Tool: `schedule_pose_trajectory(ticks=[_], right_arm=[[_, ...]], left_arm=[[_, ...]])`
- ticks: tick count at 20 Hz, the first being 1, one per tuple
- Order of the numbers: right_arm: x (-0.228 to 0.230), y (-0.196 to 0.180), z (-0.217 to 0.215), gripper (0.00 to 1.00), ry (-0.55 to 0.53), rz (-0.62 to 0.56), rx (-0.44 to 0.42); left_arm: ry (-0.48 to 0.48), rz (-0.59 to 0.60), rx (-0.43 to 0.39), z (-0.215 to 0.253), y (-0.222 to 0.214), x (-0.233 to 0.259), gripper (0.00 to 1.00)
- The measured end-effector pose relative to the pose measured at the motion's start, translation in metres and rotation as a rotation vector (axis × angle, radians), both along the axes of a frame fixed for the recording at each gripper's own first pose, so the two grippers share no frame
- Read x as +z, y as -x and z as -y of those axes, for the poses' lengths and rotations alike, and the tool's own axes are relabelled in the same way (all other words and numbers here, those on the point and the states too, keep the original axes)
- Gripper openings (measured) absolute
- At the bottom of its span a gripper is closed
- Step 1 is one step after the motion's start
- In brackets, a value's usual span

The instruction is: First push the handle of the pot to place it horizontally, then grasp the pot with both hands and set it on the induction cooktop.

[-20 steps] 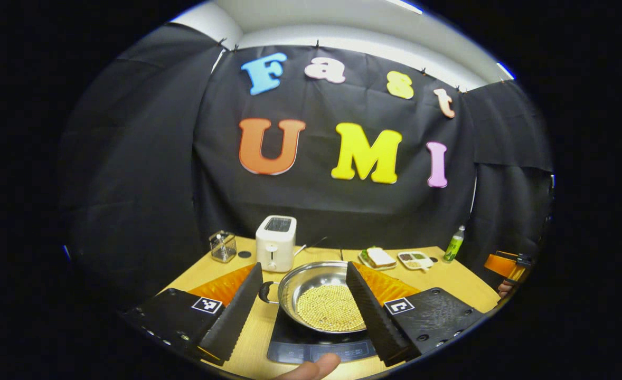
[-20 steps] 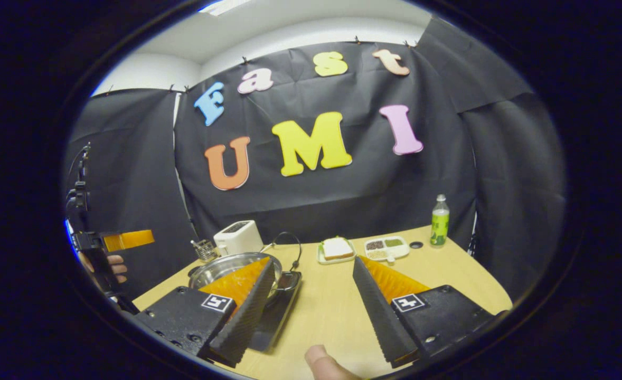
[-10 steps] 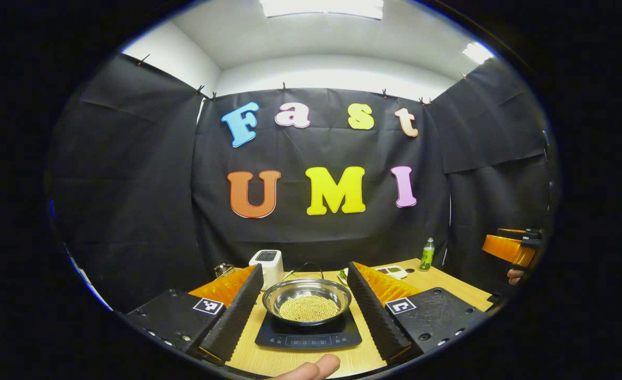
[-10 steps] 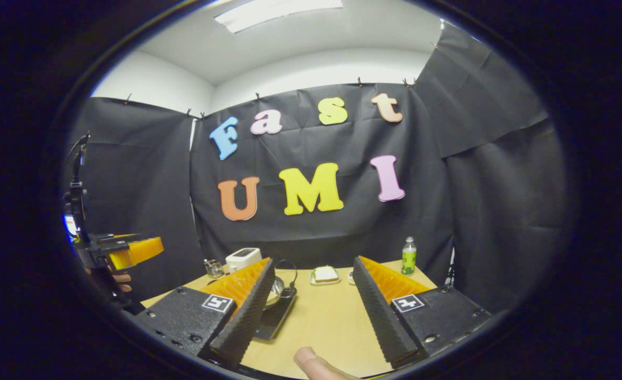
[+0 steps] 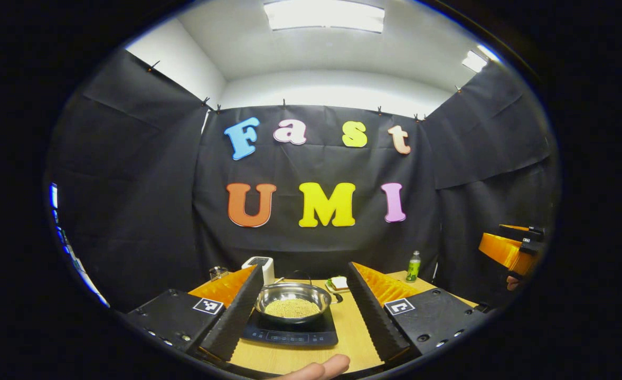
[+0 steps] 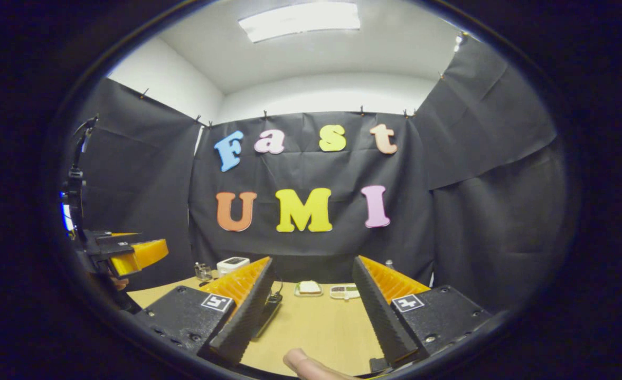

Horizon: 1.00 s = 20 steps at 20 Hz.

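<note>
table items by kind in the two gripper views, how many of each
cookware: 1, the pot
appliances: 2, the induction cooktop and the toaster
bottles: 1, the green bottle
food dishes: 2, the sandwich plate and the divided dish
glass holders: 1, the glass holder
total: 7

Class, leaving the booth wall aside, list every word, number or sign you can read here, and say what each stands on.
No word or number is readable.
On the left tool: a square black-and-white marker, a pattern, no words.
On the right tool: a like tag, also no words.
On the induction cooktop: panel marks, too small to read.
On the bottle: a label, too small to read.
</note>
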State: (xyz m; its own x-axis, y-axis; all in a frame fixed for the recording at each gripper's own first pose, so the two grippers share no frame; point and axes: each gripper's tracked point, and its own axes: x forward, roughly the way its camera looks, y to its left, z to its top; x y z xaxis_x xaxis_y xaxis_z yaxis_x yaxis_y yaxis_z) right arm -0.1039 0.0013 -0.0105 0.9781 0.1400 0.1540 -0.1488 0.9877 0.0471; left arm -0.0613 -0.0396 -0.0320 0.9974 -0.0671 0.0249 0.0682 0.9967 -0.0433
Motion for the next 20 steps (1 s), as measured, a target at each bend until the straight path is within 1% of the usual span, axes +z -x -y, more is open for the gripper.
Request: schedule_pose_trajectory(ticks=[1,2,3,6,11,12,14,20], right_arm=[[0.002,0.003,0.005,0.94,-0.008,0.017,-0.016],[0.004,0.006,0.013,0.94,-0.014,0.021,-0.037],[0.001,0.009,0.019,0.93,-0.015,0.018,-0.048],[-0.005,0.01,0.032,0.94,-0.025,0.0,-0.056],[-0.011,0.009,0.054,0.93,-0.075,-0.006,-0.079],[-0.013,0.008,0.056,0.94,-0.078,-0.01,-0.08],[-0.018,0.006,0.056,0.93,-0.078,-0.019,-0.077],[-0.021,0.006,0.059,0.93,-0.104,-0.021,-0.072]], left_arm=[[0.003,0.001,-0.024,0.009,0.004,0.0,0.95],[-0.003,0.004,-0.049,0.018,0.007,-0.002,0.84],[-0.01,0.002,-0.06,0.023,0.01,-0.004,0.95],[-0.035,0.019,-0.059,0.029,0.016,-0.003,0.95],[-0.012,0.017,-0.049,0.027,0.016,-0.004,0.96],[-0.013,0.013,-0.044,0.026,0.015,-0.004,0.96],[-0.016,0.011,-0.035,0.022,0.014,-0.003,0.96],[-0.012,0.021,0.002,0.004,0.013,-0.001,0.96]])
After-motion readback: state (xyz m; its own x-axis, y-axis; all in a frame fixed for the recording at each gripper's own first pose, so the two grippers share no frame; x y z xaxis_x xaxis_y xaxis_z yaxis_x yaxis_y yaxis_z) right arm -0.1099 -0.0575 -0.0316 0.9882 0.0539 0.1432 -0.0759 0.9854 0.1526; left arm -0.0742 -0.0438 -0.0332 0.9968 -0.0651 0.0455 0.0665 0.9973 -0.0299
